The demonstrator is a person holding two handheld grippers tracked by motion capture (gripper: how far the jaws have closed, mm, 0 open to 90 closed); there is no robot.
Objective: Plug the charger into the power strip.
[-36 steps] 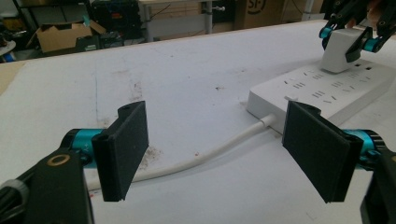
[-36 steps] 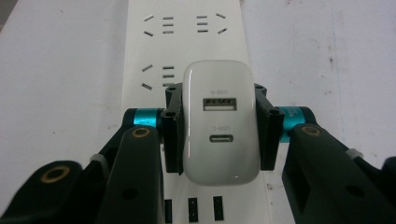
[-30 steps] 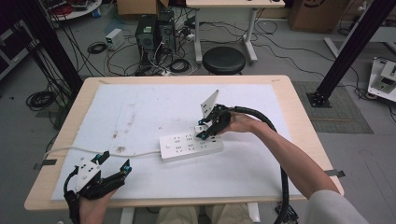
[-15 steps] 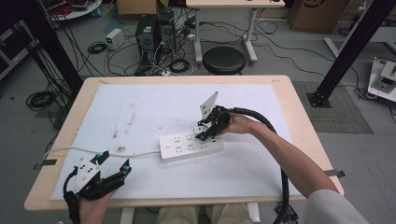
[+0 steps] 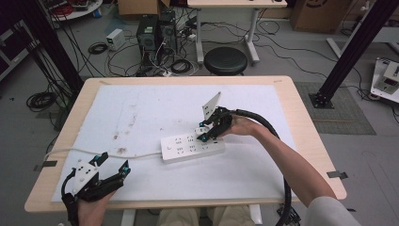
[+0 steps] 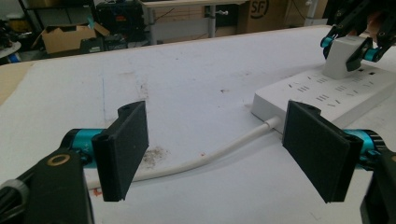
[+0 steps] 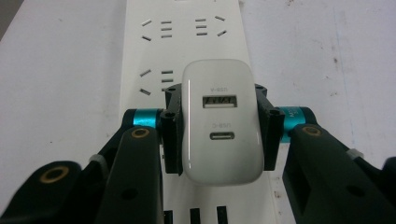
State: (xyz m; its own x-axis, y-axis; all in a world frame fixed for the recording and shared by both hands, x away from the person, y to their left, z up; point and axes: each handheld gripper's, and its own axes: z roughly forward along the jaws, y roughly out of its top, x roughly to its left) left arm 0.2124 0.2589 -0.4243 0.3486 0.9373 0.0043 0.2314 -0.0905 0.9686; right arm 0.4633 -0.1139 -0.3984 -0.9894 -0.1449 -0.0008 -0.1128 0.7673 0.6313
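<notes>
High view, bench (image 5: 301,155) with white mat (image 5: 155,108) over wooden top.

Item 1: right gripper (image 5: 209,131), just right of mat centre, at about 1 o'clock of the power strip. Jaws pinching a white charger (image 5: 201,130) by its two long sides. Right gripper view: charger (image 7: 222,122) upright between the pads, face with one rectangular USB port above one oval port turned toward the camera; socket slots of the power strip (image 7: 182,37) directly beyond it. Whether the prongs sit in a socket: cannot tell.

Item 2: power strip (image 5: 192,147), white, flat on the mat near centre, long axis running roughly 8 o'clock to 2 o'clock. White cord (image 5: 94,153) leaving its left end toward 9 o'clock, off the bench edge.

Item 3: left gripper (image 5: 111,167), near corner of the bench at about 7 o'clock, well apart from the strip. Jaws spread wide, holding nothing. Left gripper view: gap between pads (image 6: 123,147) open onto the cord (image 6: 219,151) and the near end of the strip (image 6: 327,88); right gripper with charger (image 6: 343,56) at 1 o'clock, farther off.

Item 4: brown smudges (image 5: 123,136) on the mat, left of centre.
</notes>
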